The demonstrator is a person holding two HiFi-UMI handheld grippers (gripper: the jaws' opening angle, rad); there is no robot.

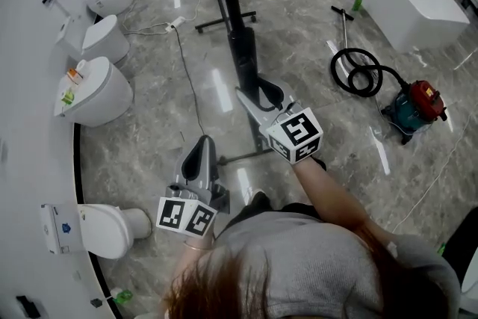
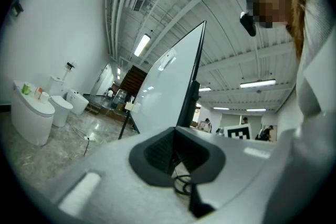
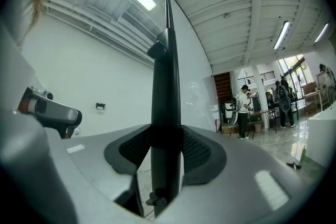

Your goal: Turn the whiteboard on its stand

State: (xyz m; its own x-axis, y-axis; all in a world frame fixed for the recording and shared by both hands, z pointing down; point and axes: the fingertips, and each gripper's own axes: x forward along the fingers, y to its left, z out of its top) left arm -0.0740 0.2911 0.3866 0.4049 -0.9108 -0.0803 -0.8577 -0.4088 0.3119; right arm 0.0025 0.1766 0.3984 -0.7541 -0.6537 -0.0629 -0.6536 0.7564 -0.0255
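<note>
From above, the whiteboard [image 1: 237, 26] shows edge-on as a dark upright bar on a black wheeled stand [image 1: 224, 21]. My right gripper [image 1: 252, 96] is shut on the board's near black frame edge [image 3: 165, 97], which fills the gap between the two pads [image 3: 197, 152]; the white writing face [image 3: 195, 92] runs off to the right. My left gripper [image 1: 199, 153] hangs lower and to the left, apart from the board, its pads together with nothing between them. In the left gripper view the board [image 2: 168, 92] stands tilted ahead of that gripper [image 2: 176, 152].
Several white toilets [image 1: 101, 93] line the curved left wall. A power strip and cable [image 1: 177, 24] lie by the stand's foot. A red and teal vacuum cleaner [image 1: 414, 108] with its hose [image 1: 362, 71] sits at right, a white bathtub [image 1: 418, 4] beyond. People [image 3: 244, 113] stand far off.
</note>
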